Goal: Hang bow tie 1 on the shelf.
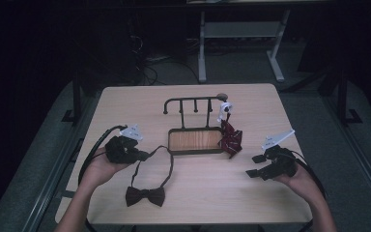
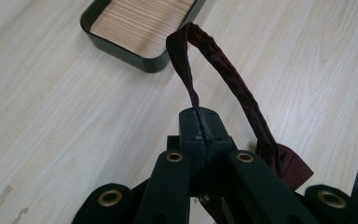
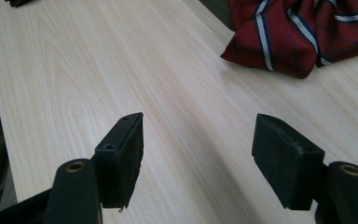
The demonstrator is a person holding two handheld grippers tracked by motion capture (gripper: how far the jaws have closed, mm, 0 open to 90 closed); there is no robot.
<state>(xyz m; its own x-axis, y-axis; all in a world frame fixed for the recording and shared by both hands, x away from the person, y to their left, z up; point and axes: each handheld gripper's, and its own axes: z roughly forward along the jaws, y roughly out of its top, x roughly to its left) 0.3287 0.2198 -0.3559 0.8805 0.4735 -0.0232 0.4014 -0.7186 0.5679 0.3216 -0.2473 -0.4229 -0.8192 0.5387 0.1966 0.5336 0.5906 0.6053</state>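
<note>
Black and pressed together, the fingers of the left gripper (image 1: 142,155) pinch the thin strap (image 2: 223,79) of a dark maroon bow tie (image 1: 145,196) at the left side of the pale wooden desk (image 1: 193,203). In the left gripper view the strap rises from between the fingers (image 2: 192,128) in a loop and falls back down at their right, with part of the bow showing under the gripper. From the high view the strap runs in a loop from the gripper toward the tray and back down to the bow, which lies flat on the desk near the front edge.

Toward the middle stands a black rack with hooks (image 1: 193,101) over a wood-floored tray (image 1: 195,151). A red striped tie (image 1: 230,137) hangs from the rack's right end, its lower part bunched on the desk just beside the tray.

At the right, the right gripper (image 1: 255,165) is held just over the desk, its fingers (image 3: 121,156) spread wide with nothing between them, the striped tie lying ahead of them.
</note>
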